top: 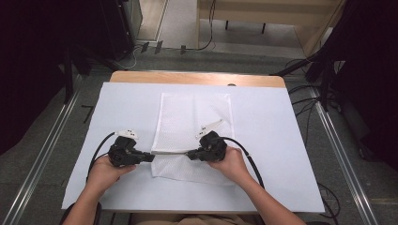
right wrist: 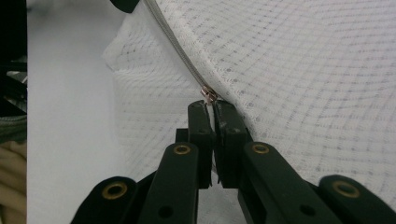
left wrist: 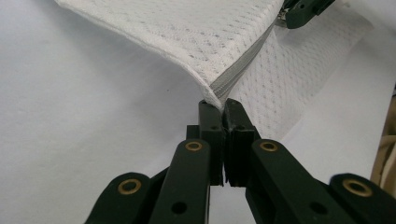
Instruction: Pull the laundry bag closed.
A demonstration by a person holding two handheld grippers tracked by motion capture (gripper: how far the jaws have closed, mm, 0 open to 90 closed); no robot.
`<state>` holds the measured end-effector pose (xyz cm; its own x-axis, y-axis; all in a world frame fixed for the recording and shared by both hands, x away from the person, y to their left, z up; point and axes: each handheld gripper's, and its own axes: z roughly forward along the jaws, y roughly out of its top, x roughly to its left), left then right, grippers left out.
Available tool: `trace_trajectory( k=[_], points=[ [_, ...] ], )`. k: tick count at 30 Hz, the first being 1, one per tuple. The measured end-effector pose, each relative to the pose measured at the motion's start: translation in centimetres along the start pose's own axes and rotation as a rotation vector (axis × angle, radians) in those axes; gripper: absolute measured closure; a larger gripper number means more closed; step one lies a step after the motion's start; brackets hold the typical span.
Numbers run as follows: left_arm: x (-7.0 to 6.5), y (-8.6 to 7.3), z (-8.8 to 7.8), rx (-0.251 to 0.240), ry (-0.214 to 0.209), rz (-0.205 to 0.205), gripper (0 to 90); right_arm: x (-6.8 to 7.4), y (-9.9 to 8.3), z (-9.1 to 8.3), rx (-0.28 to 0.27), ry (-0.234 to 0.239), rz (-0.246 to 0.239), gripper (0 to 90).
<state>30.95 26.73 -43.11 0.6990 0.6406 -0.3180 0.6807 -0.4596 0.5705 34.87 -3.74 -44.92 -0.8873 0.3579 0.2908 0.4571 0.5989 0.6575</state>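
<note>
left gripper (left wrist: 223, 105): jaws clamped on the zip-end corner of the white mesh bag (top: 192, 122)
right gripper (right wrist: 211, 106): jaws pinched on the zipper pull (right wrist: 208, 95)
bag: lies on the worktop (top: 281, 140)

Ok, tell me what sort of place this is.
Probably a lab or recording room: a small table under a white sheet, cables across the grey floor, and dark equipment stands around it.

White mesh bag (top: 195, 126) with a fine dotted grid weave, centre of frame; grey zipper (left wrist: 243, 63) with a silvery metal slider (right wrist: 208, 95). Pale bluish-white table cover (top: 267, 140), tan wood table edge (top: 197, 78) at top. Black left gripper (top: 151, 158) and right gripper (top: 188, 154), brass-coloured rivets, black cables.
</note>
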Motion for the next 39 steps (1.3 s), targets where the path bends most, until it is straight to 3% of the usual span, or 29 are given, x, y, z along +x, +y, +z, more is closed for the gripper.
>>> trace_trajectory(
  k=[39],
  points=[
    [0.2, 0.0, 0.1, 0.008, -0.006, 0.001, 89.0, -0.4, -1.1, -1.2, 0.028, -0.038, 0.018, 88.2]
  ],
)
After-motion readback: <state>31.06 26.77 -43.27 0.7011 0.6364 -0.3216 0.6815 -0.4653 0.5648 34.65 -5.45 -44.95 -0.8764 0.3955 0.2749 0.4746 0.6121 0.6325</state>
